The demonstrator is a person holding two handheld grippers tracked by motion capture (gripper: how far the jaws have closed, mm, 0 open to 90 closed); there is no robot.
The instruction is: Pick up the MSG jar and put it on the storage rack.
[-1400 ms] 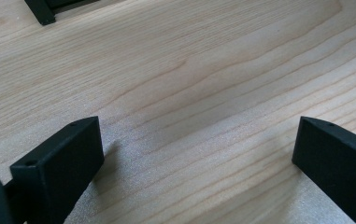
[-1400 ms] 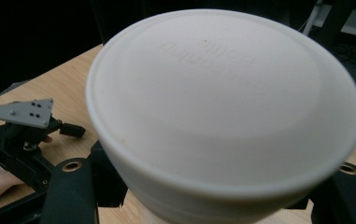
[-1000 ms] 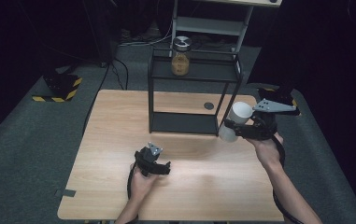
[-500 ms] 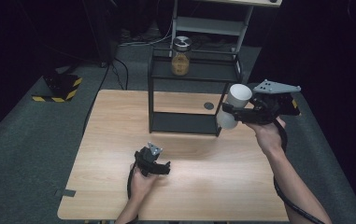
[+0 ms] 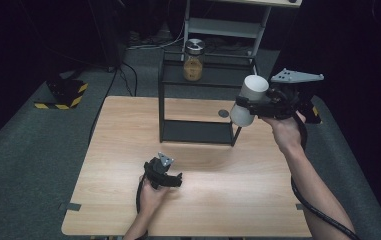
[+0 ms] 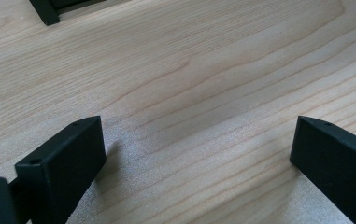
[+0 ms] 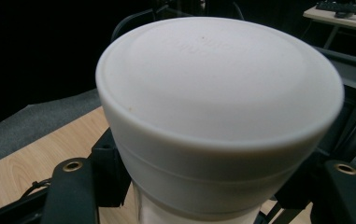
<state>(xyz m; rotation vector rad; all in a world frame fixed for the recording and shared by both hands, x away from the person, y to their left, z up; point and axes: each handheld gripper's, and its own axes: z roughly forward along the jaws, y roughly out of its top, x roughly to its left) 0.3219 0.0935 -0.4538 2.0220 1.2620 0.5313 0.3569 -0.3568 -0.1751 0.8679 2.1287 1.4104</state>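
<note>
A white, wide-capped container [image 5: 248, 100] hangs in the air by the right front post of the black wire rack [image 5: 198, 132]. My right gripper [image 5: 250, 104] is shut on it, tilted, with the round end toward the camera. In the right gripper view the container [image 7: 217, 116] sits between the two black jaws of the right gripper [image 7: 208, 191]. My left gripper [image 5: 176, 180] rests on the wooden table [image 5: 123, 130] near the front, held by a hand. Its jaws stand wide apart in the left gripper view [image 6: 199, 158], with bare wood between them.
A glass jar [image 5: 194, 62] with amber contents and a metal lid stands on the rack's top shelf. A small dark round spot [image 5: 223, 113] lies on the table inside the rack. A yellow-and-black striped block [image 5: 63, 92] lies on the floor at the left. A pale shelf unit [image 5: 225, 25] stands behind.
My right gripper has risen with the white container, from just above the table to about the height of the rack's top shelf. The left gripper has not moved.
</note>
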